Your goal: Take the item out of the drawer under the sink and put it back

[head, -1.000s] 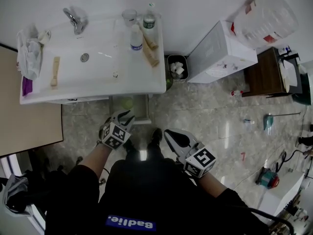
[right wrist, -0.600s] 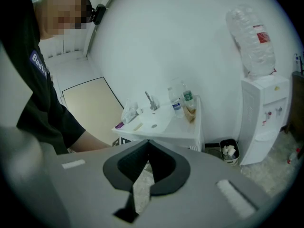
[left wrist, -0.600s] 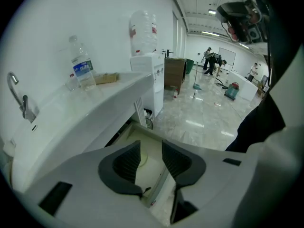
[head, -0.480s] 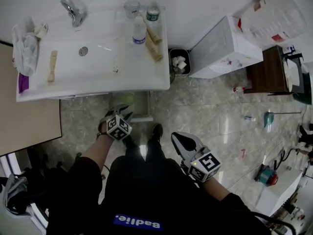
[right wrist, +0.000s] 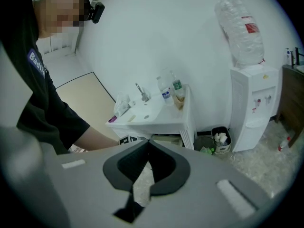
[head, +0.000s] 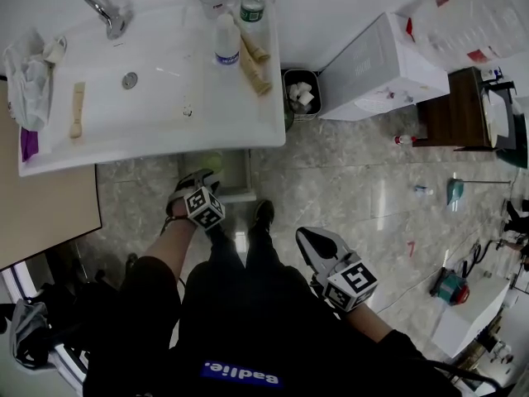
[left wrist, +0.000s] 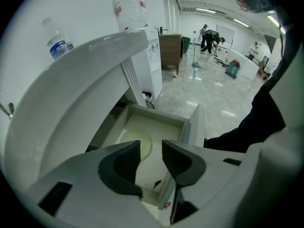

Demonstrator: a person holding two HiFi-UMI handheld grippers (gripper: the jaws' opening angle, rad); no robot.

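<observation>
The drawer (head: 238,190) under the white sink (head: 157,110) stands pulled out. In it lies a pale green round item (head: 213,162), seen flat on the drawer floor (left wrist: 137,141) in the left gripper view. My left gripper (head: 200,182) hangs just above the drawer's front, pointing steeply down into it. Its jaws (left wrist: 151,159) have just been opening and stand open with nothing between them. My right gripper (head: 304,236) is held back over the floor beside the person's leg, its fingertips (right wrist: 148,141) touching, shut on nothing.
Bottles (head: 226,38) and a cup stand on the sink's right end, a cloth (head: 23,77) on its left. A small bin (head: 299,98), a water dispenser (head: 376,69) and a brown cabinet (head: 450,118) stand to the right. The person's shoe (head: 263,213) is by the drawer.
My left gripper has sunk toward the open drawer and tipped further down. The right gripper has dropped a little and drifted right.
</observation>
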